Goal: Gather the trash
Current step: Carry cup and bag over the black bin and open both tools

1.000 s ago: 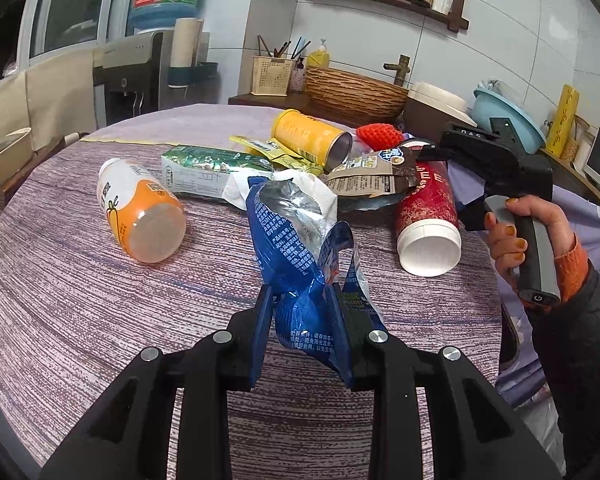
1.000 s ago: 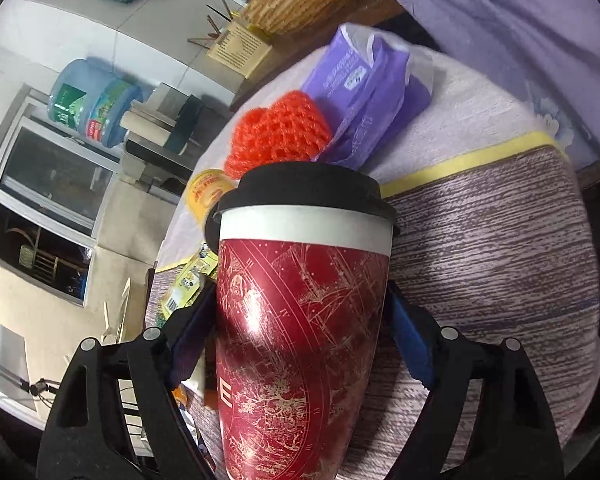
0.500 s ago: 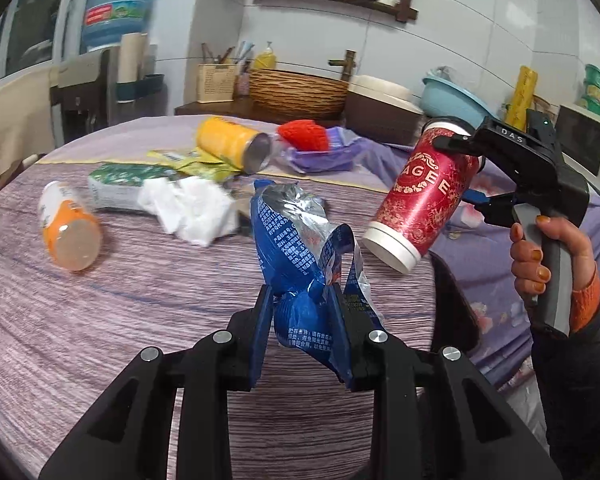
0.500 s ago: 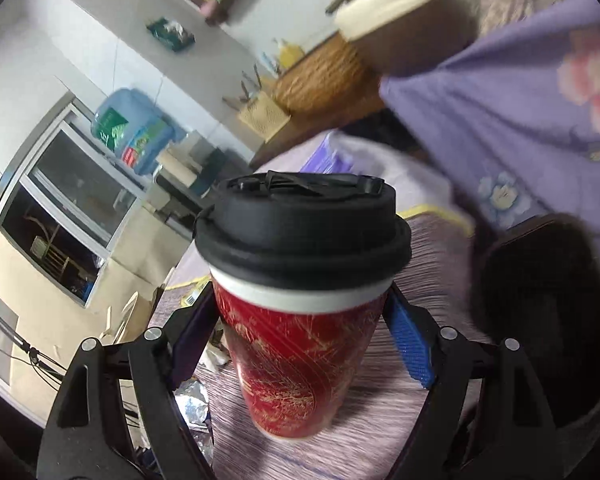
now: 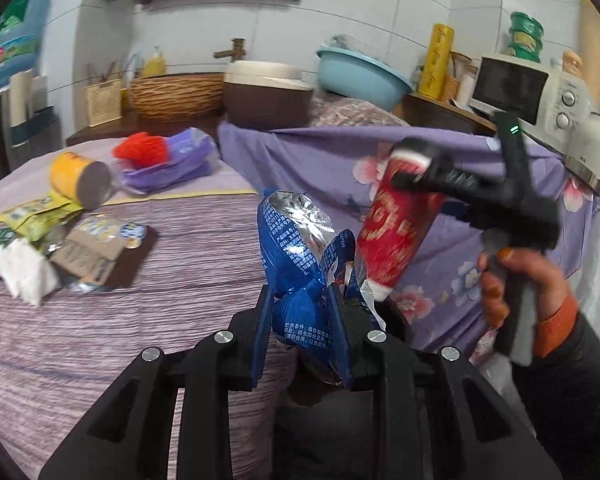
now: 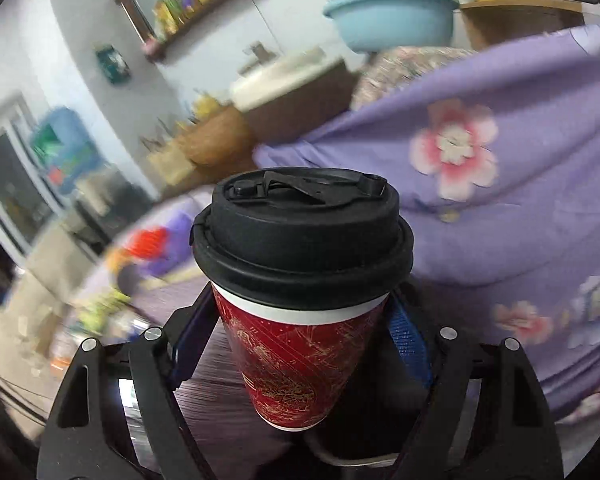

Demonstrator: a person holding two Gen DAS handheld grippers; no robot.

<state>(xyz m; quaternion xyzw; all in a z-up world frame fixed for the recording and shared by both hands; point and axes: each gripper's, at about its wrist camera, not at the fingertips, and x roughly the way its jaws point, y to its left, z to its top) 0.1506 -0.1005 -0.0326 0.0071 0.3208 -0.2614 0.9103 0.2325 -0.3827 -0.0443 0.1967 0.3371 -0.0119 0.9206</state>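
Left gripper (image 5: 302, 312) has its jaws pinched nearly together on the crumpled blue snack bag (image 5: 300, 248), which stands up out of them, clear of the striped table (image 5: 180, 280). Right gripper (image 6: 300, 344) has its jaws spread wide, clamped on both sides of the red paper cup (image 6: 296, 356), black lid on top, held in the air off the table's edge with the purple flowered cloth (image 6: 500, 200) behind it. Lying on that table: the yellow can (image 5: 80, 178) on its side, a brown wrapper (image 5: 96, 248) and white tissue (image 5: 24, 276) towards its left side, well apart from both grippers
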